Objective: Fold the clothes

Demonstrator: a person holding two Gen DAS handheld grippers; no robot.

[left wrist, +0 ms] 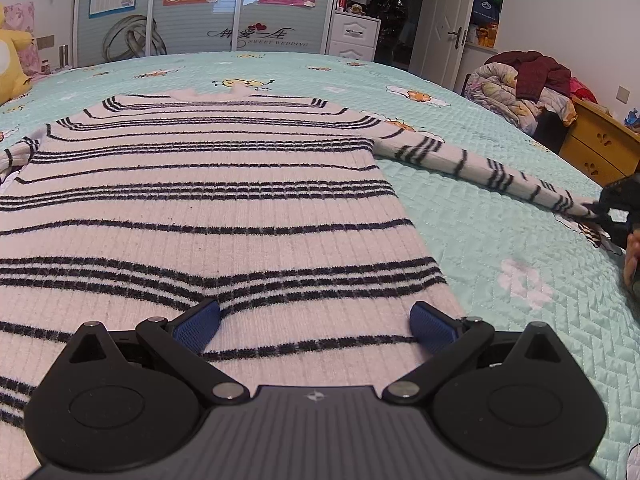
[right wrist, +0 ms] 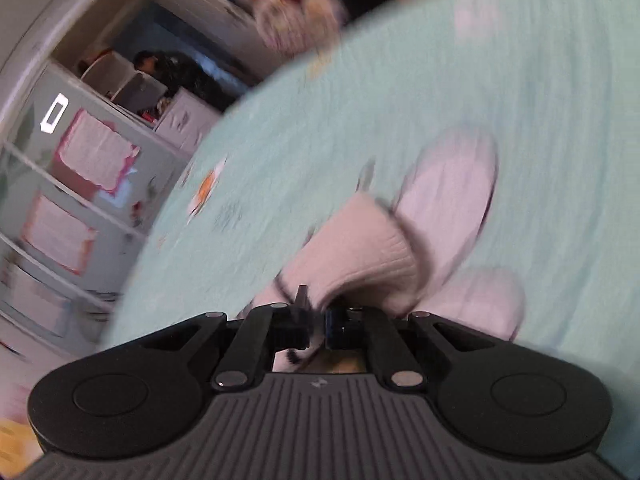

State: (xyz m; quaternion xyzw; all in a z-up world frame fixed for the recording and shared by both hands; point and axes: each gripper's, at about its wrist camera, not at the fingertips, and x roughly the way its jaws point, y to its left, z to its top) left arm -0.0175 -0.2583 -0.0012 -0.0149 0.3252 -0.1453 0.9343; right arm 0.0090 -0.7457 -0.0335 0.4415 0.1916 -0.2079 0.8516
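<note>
Lying flat on the bed (left wrist: 500, 216), the striped sweater (left wrist: 208, 208) filled the left wrist view from six o'clock up to its neckline at twelve, with one sleeve (left wrist: 480, 168) trailing toward three o'clock. It looked like a soft, ribbed knit, light and limp, likely to stretch and sag rather than hold a crease, so cuffs, hem corners and shoulder seams seemed the best places to grip. The left gripper (left wrist: 316, 326) hovered over the hem with its jaws spread and nothing between them. The right gripper (right wrist: 317, 330) had its jaws pressed together, pinching the sleeve's cuff (right wrist: 360, 248), though blur hid the exact contact.
</note>
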